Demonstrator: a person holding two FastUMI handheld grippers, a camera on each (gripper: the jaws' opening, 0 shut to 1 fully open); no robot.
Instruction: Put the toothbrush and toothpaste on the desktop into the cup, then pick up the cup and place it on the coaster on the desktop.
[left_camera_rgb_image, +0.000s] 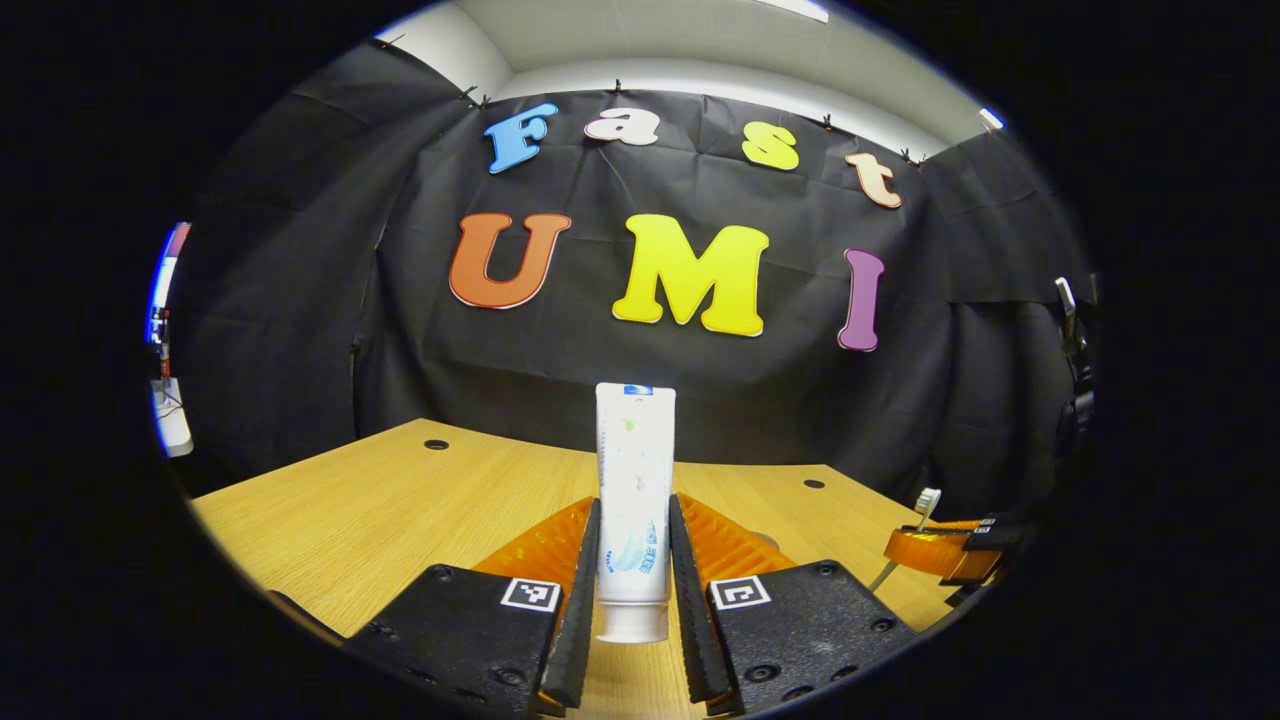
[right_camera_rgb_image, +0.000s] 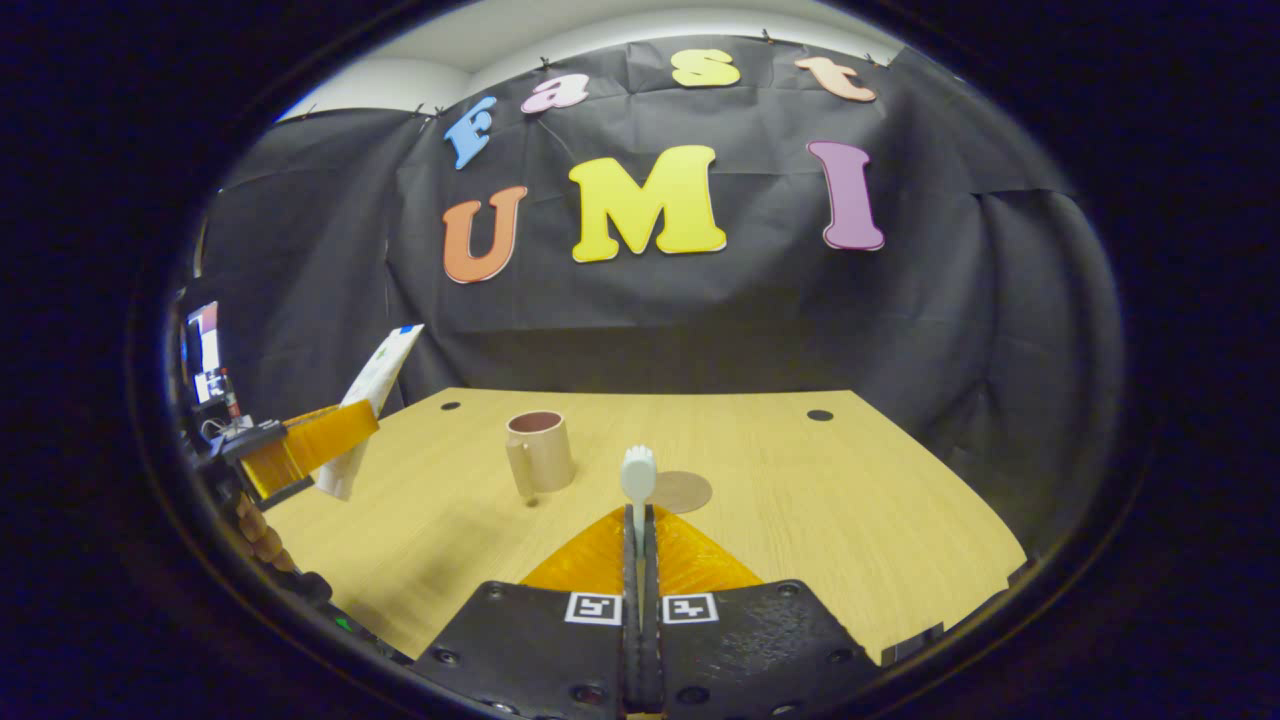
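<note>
Toothpaste tube (left_camera_rgb_image: 635, 500), white with pale printing too blurred to read, stands upright clamped between both fingers of the left gripper (left_camera_rgb_image: 635, 575), cap down above the wooden desktop (left_camera_rgb_image: 380, 510). Both fingers of the right gripper (right_camera_rgb_image: 640, 560) press on the toothbrush (right_camera_rgb_image: 637, 475), bristle head up. Beyond it, the beige cup (right_camera_rgb_image: 540, 452) stands empty near the round coaster (right_camera_rgb_image: 683, 491).

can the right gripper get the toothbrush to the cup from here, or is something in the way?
Probably yes. The right gripper is shut on the toothbrush, and the cup stands upright just ahead to its left, mouth open, with bare desktop between. The left gripper with the toothpaste sits off to the side.
</note>
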